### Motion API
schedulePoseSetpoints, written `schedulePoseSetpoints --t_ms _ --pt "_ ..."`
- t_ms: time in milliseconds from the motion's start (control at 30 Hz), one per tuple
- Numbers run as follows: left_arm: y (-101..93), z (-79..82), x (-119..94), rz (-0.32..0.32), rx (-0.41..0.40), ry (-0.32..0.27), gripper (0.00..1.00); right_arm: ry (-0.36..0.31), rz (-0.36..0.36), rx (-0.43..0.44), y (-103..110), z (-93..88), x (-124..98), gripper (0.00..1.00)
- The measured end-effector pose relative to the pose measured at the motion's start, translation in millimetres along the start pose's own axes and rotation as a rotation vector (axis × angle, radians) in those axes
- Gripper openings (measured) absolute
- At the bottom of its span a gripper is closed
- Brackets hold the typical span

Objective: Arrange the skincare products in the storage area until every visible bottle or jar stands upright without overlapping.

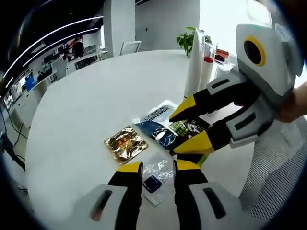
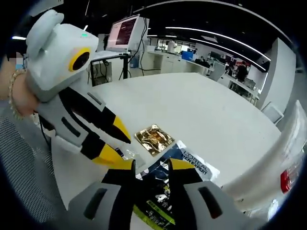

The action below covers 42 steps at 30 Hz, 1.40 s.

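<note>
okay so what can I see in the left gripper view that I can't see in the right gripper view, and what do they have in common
In the left gripper view: a clear sachet with a dark blue square between the left tongs, a tall white bottle and a potted plant at the table's far edge.

In the right gripper view: a computer monitor on a desk behind the table, and a beaded bracelet on the wrist holding the other tongs.

Both: the white table, the gold sachet and the blue L'Oreal sachet.
</note>
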State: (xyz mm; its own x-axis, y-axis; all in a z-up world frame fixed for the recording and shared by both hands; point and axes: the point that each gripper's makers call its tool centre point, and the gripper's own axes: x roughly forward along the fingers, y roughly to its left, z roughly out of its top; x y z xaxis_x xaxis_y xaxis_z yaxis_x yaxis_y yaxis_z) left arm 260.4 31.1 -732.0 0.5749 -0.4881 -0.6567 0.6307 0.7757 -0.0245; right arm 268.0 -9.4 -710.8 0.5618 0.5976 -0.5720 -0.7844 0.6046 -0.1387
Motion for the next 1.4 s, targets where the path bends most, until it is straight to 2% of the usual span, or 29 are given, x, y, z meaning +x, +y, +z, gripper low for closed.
schedulePoseSetpoints --t_ms 367,500,600,700,800,933,1067,1167,1300,1400 --pt "-6.8 -8.7 -25.8 0.047 -0.035 -0.009 0.38 -0.043 -0.001 0.026 11.1 -8.0 -34.8 0.42" --pt "-10.5 -13.3 -31.5 0.059 -0.063 -0.005 0.43 -0.039 0.009 0.054 14.4 -21.2 -49.3 0.48" --pt "-13.5 -11.6 -38.8 0.067 -0.085 -0.013 0.47 -0.022 0.015 0.077 16.7 -34.0 -62.7 0.53" --pt "-16.2 -7.3 -49.9 0.080 -0.100 -0.032 0.51 -0.011 0.021 0.095 15.1 -47.0 -72.6 0.53" --pt "-16.4 -7.8 -57.7 0.093 -0.109 -0.048 0.53 0.009 0.008 0.162 6.8 -56.0 -89.6 0.56" --pt "-15.4 -7.5 -69.4 0.110 -0.125 -0.049 0.59 -0.012 -0.044 0.223 -14.0 -51.5 -115.9 0.59" --pt "-9.0 0.6 -84.1 0.132 -0.150 -0.081 0.66 -0.045 -0.085 0.268 -28.8 -51.6 -143.4 0.72" --pt "-11.1 5.7 -96.8 0.135 -0.165 -0.090 0.71 -0.038 -0.135 0.292 -45.4 -59.6 -161.9 0.81" --pt "-10.3 7.3 -112.7 0.149 -0.167 -0.108 0.81 -0.079 -0.215 0.340 -64.1 -60.3 -176.4 0.95" --pt "-13.0 3.7 -120.6 0.148 -0.171 -0.107 0.88 -0.077 -0.251 0.359 -69.7 -65.3 -180.2 1.00"
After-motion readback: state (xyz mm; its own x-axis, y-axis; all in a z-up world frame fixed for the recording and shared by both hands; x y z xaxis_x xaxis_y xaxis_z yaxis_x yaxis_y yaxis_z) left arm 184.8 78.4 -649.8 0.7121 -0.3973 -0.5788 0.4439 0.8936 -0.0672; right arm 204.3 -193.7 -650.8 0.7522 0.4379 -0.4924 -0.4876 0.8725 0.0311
